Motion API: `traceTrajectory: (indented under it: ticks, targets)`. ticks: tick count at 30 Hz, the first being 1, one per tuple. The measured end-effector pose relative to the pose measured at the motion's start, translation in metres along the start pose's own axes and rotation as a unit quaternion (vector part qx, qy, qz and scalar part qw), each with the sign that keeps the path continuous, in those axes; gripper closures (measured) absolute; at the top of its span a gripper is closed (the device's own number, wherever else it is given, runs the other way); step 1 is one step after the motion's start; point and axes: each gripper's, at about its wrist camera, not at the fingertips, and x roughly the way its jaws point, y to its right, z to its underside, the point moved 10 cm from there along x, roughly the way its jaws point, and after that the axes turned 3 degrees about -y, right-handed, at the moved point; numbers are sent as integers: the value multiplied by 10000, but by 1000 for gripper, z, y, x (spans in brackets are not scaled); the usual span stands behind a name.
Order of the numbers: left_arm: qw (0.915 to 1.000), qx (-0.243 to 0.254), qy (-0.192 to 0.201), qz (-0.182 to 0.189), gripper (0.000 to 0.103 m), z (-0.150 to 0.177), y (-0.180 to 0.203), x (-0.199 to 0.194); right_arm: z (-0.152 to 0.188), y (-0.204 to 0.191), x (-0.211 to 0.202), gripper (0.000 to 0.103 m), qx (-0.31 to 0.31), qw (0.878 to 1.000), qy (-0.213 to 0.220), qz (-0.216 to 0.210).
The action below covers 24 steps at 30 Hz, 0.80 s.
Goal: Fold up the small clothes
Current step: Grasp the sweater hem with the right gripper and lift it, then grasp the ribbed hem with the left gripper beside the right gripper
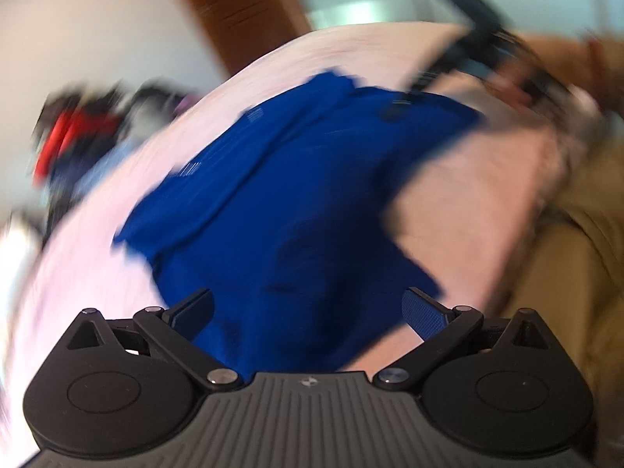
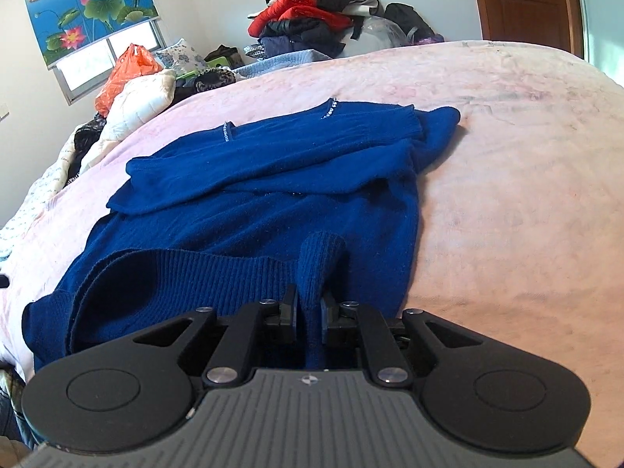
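Blue sweater (image 2: 273, 179) on bed (image 2: 507, 136), sleeves folded in, hem fold left; right gripper (image 2: 310, 312) pinching ribbed hem, left gripper (image 1: 308, 312) spread wide, empty.

Sweater (image 2: 273, 202): royal blue, ribbed knit at hem, small silver-white trim at two spots near far edge. Bed (image 2: 507, 179) cover: pale pink, faint mottled pattern. Claw (image 2: 309, 304) of right unit: black, grey ribbed body; claw (image 1: 308, 312) of left unit: black with blue pads. Blind (image 2: 89, 7): blue, green lotus leaves, pink flowers. Pile (image 2: 312, 19): red, black, dark navy garments. Bag (image 2: 124, 74): orange. Door (image 2: 526, 4): brown wood. Wall (image 2: 210, 7): off-white.
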Motion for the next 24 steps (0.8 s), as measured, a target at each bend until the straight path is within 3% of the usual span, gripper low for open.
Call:
traceTrajectory:
  ticks: [4,7,9,14,20,22,24]
  targets:
    - [9969,734,-72,257,4,-7,23,9,-1,0,1,81,15,10000,-9,-3]
    - [9926,1162,-229,281,21,-8,29,20,-1,1,1,81,26,10000,-4,-14]
    - [9886,1404,-469,261,44,-2,31,31,-2,2,1,81,68,10000,2,-30]
    - [9759,2117,-414,317,50,0,45,28,-1,2,3,81,159,9998,22,-97]
    - [9617,2602,-448,735,58,4,53,25,-1,3,5,80,187,9998,38,-113]
    - [9548,2782,-532,902,65,8,59,23,-1,3,6,80,209,9997,39,-124]
    - [9534,2841,-469,898,64,5,59,26,-2,4,5,80,250,9996,41,-145]
